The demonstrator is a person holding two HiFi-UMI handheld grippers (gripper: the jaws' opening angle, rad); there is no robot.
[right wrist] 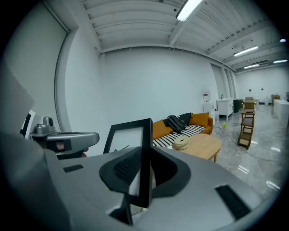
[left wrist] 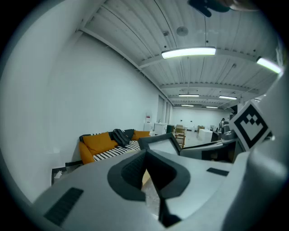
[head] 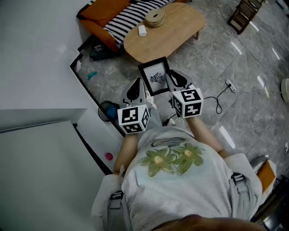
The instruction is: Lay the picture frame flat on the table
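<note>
Head view, main item: picture frame [head: 156, 76], black border, white sheet with a dark sketch. It is held in the air between the two grippers, its face tilted up toward the camera. It hangs over the grey stone floor [head: 235, 58], close to the near edge of the bench [head: 176, 31] and not resting on it.

Right gripper [head: 173, 77]: at the frame's right side. Right gripper view shows its fingers [right wrist: 128, 168] clamped on the frame's black edge, which stands upright between them.

Left gripper [head: 138, 85]: just beside the frame's lower left corner. Left gripper view shows its fingers [left wrist: 133, 171] drawn together at the tips with nothing between them. The frame shows beyond them, to the right.

Marker cubes: one on each gripper, left [head: 134, 118], right [head: 188, 103].

Bench: oval, light wood. On it are a round tan object [head: 155, 18] and a small white object [head: 142, 30], well apart from the frame.

Sofa [head: 106, 11]: orange, with a black-and-white striped cover, behind the bench along the white wall.

Floor items: a white power strip [head: 230, 85] with a black cable, to the right of the grippers.
</note>
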